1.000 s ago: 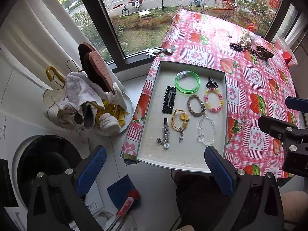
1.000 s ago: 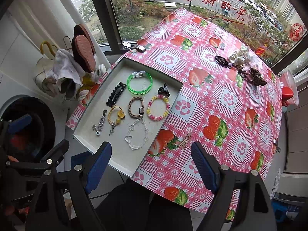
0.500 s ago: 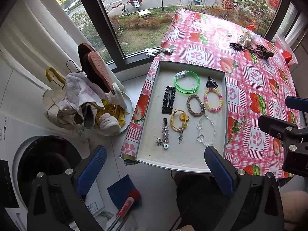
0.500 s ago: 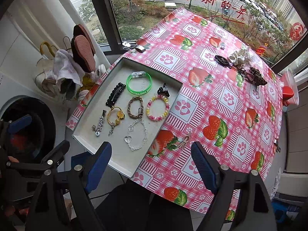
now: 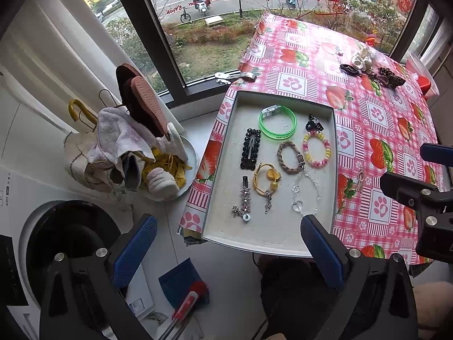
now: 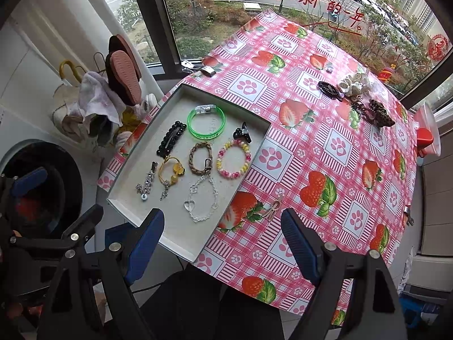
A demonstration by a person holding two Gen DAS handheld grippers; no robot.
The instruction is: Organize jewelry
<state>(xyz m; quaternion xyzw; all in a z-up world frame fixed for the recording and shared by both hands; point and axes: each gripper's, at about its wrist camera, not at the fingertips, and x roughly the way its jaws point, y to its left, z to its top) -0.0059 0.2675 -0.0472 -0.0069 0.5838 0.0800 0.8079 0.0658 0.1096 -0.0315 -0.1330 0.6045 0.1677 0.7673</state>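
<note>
Hovering, both grippers' jaws spread, empty; shallow grey tray (image 5: 226, 153) holds glossy green bangle (image 5: 278, 126); beaded bracelet (image 5: 316, 148).

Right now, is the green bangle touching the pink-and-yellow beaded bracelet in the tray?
Apart. The left wrist view shows bare tray floor between the green bangle and the beaded bracelet; the right wrist view shows the same gap.

Window glass (image 5: 198, 28) reads "Happy new year!" plus red Chinese chars "在新的一年".
</note>
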